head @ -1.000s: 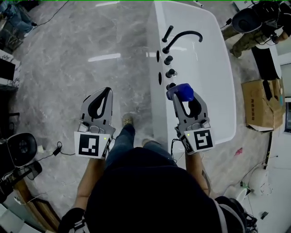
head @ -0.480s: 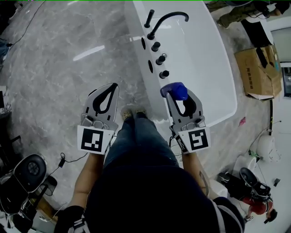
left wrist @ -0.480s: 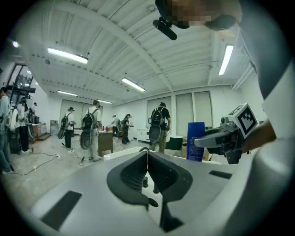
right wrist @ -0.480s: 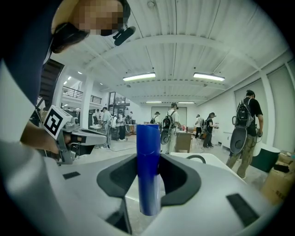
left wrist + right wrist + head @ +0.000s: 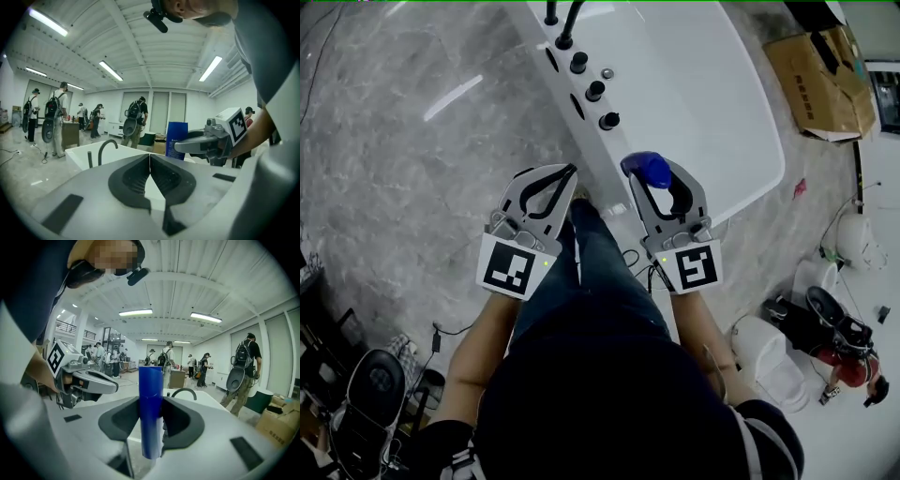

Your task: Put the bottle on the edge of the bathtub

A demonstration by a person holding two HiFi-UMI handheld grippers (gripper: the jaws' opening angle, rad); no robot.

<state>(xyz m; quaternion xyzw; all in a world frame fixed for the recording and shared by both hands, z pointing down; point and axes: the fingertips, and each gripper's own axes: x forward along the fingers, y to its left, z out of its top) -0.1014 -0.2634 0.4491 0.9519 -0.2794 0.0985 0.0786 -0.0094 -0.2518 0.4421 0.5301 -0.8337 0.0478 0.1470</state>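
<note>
Carefully: right tool [image 5: 653,174] is clamped on the upright blue bottle [image 5: 151,413], above the bathtub's [image 5: 614,159] near rim. Lower it squarely onto that flat ledge before releasing. Left tool [image 5: 566,174] is empty, jaws together.

I stand on a grey marble floor [image 5: 394,159] in a white hall lit by ceiling strip lights [image 5: 135,312], a cardboard box [image 5: 820,58] to my right.

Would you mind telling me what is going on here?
A person stands beside a white bathtub with a gripper in each hand. The right gripper is shut on a blue bottle, held upright over the tub near its rim, apparently not yet set down. The left gripper is shut and empty.
</note>
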